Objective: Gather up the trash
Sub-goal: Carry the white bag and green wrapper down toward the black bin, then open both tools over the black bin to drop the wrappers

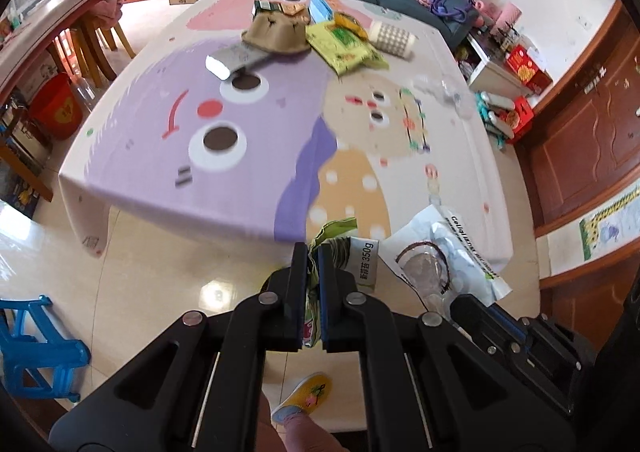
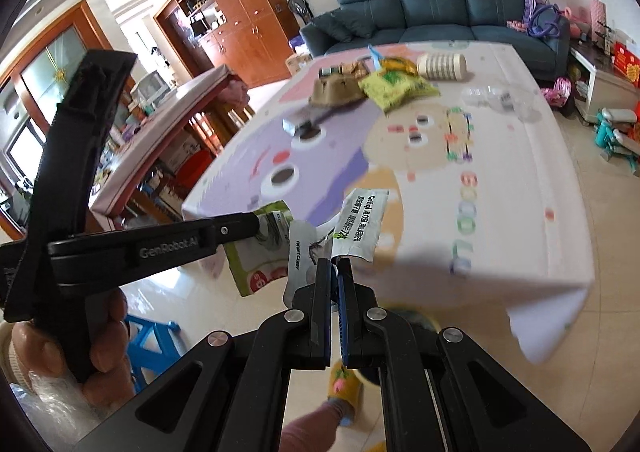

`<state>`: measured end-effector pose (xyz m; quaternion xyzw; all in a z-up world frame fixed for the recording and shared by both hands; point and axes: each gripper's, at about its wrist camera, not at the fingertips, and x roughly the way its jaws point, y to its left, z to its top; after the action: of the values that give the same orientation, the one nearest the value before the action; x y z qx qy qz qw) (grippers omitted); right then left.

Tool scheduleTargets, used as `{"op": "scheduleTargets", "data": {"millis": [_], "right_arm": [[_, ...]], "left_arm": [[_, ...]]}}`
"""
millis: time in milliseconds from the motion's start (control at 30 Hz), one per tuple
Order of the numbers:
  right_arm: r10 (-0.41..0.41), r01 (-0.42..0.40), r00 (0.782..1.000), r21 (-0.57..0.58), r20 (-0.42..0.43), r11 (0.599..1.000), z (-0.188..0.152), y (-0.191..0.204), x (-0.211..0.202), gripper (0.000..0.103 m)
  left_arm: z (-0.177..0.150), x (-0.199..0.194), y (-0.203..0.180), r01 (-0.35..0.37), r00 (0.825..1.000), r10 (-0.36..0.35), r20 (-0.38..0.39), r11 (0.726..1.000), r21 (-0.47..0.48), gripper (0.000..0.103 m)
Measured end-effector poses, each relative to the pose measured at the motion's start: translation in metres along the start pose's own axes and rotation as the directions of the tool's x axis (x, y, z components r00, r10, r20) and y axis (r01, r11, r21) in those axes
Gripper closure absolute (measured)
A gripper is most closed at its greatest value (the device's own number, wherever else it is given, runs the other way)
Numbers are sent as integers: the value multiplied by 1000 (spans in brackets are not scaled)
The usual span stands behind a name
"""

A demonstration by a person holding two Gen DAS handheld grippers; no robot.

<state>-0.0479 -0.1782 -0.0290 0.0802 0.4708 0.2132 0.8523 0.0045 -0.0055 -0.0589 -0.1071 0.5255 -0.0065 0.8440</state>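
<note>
My left gripper (image 1: 314, 260) pinches a green wrapper (image 1: 348, 248); my right gripper (image 2: 335, 268) pinches a white packet (image 2: 360, 228). More trash, around a brown carton (image 1: 276, 32), lies well ahead of both, far across the table (image 1: 280, 180), slightly nearer my left.

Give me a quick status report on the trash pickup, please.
Left hand-held gripper shut on green packet. Right hand-held gripper shut on white candy bag. More trash on table far end. Nothing blocking.

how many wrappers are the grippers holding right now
2: a green and white 350g snack bag pinched in the left gripper, and a pale blue-white candy bag in the right gripper.
</note>
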Motion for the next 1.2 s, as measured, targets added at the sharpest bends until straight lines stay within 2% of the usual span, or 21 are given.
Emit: {"op": "scheduleTargets", "data": {"millis": [167,433,633,833,967,1000,1033,1067,1100,1167,1200], "right_arm": [[11,-9,998,34,-63,999,-38,-16,12,100],[5,10,989,102,-148,995,-87,-46,65,100],[-22,49,974,113,-225,992,-138,-74,139,100],[-61,105,958,143,-282,984,-194,-117,229,100],[-67,134,947,201,-313,970,-225,-149,286,98],[-69,145,944,218,-322,965,-233,-157,299,97],[-74,156,941,231,-331,960,-236,-163,309,95],[-88,179,935,243,-343,953,-242,-170,320,85],[-99,195,932,252,-349,948,-245,-173,327,68],[-131,229,934,272,-333,935,-251,-179,337,52],[-143,234,939,275,-314,933,-254,-181,339,50]], "left_arm": [[-44,19,-5,-13,998,15,-63,1000,22,100],[-84,82,-2,-27,987,35,-158,998,49,100],[-114,151,9,-52,983,66,-170,995,84,100],[-145,256,27,-35,981,51,-187,995,90,100],[-158,309,38,-46,981,65,-181,993,109,100],[-161,324,40,-52,979,73,-191,992,116,96],[-166,331,43,-56,976,80,-201,991,122,94],[-169,344,46,-58,971,86,-223,990,128,84],[-173,356,50,-47,966,77,-245,991,126,70],[-177,370,53,-35,962,66,-266,992,120,54],[-179,373,56,-35,962,65,-263,992,117,52]]}}
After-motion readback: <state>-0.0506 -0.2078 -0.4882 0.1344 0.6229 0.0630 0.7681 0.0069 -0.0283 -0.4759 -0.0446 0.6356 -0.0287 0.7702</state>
